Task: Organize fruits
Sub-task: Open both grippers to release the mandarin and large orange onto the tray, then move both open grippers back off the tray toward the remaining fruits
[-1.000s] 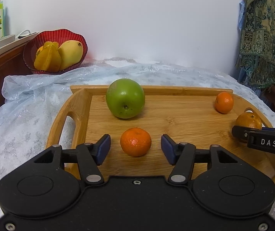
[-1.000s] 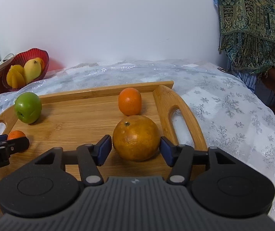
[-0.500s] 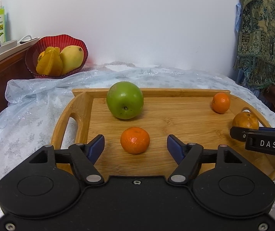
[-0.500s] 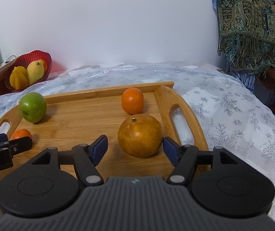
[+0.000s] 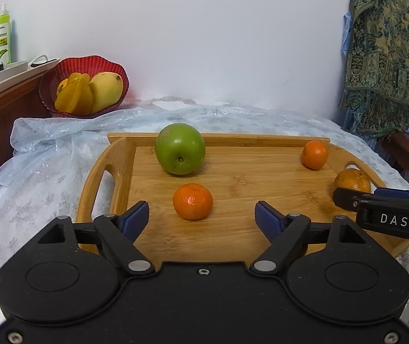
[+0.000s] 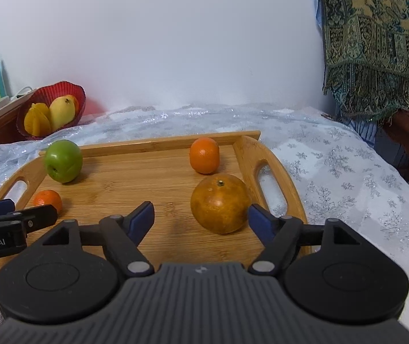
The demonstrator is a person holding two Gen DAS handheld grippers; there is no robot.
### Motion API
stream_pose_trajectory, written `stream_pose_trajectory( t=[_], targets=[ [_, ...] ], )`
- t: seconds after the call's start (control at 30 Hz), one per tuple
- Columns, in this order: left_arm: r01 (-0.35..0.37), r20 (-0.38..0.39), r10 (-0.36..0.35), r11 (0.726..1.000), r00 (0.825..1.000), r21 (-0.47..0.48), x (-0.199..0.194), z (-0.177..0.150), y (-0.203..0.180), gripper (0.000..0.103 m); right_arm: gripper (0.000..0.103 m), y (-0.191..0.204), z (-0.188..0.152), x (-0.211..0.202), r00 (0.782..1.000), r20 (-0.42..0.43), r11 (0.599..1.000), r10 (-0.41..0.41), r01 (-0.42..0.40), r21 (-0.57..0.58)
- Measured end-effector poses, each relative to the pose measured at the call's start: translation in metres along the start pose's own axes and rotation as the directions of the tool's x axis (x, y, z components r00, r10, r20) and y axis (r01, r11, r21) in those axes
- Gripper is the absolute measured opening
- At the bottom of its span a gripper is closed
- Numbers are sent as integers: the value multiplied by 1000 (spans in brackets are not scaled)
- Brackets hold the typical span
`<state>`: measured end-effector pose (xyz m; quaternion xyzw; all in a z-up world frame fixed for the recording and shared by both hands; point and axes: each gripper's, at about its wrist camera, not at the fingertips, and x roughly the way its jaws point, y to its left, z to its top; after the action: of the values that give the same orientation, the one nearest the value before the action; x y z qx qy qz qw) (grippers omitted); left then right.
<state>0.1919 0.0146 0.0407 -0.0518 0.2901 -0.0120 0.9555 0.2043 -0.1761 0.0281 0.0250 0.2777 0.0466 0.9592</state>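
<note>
A bamboo tray (image 5: 247,235) (image 6: 135,189) lies on the table and holds a green apple (image 5: 180,148) (image 6: 64,160), a small mandarin (image 5: 192,201) (image 6: 47,199), a second mandarin (image 5: 314,154) (image 6: 204,155) and a large dull orange (image 6: 220,203) (image 5: 352,180). My left gripper (image 5: 201,215) has its jaws opening, with the near mandarin just ahead of the pads and untouched. My right gripper (image 6: 200,215) is opening too. The big orange rests on the tray close to the right pad, and no pad presses on it.
A red bowl (image 5: 84,86) (image 6: 51,109) with a mango and yellow fruit sits at the back left, next to a wooden cabinet (image 5: 1,114) with bottles. A patterned shawl (image 6: 376,43) hangs at the right. A lacy cloth (image 6: 348,172) covers the table.
Both grippers have spread their jaws wider and drawn back slightly from the fruit. The mandarin and the big orange now lie free on the tray.
</note>
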Motion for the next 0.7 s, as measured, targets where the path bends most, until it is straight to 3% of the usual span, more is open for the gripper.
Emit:
stream_pose_trajectory(
  t=[0.43,0.7],
  targets=[
    [41,43,-42,999,998,32,-40,-16,-7,93,90,2,-12,-29,999,43,1000,21,-21,-1],
    [50,43,-51,998,998,24,-59,-30,-6,95,91,3,-28,-46,998,53,1000,26,-26,2]
  ],
)
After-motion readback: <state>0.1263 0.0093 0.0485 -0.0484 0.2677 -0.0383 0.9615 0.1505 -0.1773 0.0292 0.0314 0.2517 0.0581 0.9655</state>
